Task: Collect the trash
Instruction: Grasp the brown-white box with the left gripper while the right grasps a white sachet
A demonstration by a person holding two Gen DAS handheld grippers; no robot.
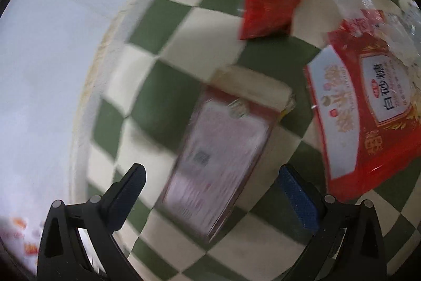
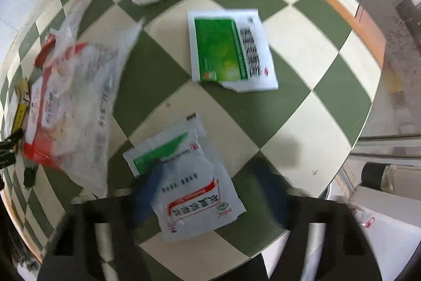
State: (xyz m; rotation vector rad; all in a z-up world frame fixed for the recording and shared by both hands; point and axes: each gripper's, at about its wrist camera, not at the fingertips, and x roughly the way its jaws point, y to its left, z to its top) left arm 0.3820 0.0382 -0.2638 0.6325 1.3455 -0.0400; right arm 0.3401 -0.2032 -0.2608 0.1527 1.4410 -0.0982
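Both tongs gape wide, so I'd lower my right gripper [image 2: 208, 191] squarely over the white sachet [image 2: 184, 175] before pinching its edge.

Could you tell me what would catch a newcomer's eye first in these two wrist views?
The green-and-cream checkered tabletop strewn with wrappers stands out. In the left wrist view, a big red sugar bag lies at right, with a pink-faced packet ahead of the open left gripper. In the right wrist view, a green-and-white sachet lies mid-table and a white sachet lies between the open right gripper's fingers.
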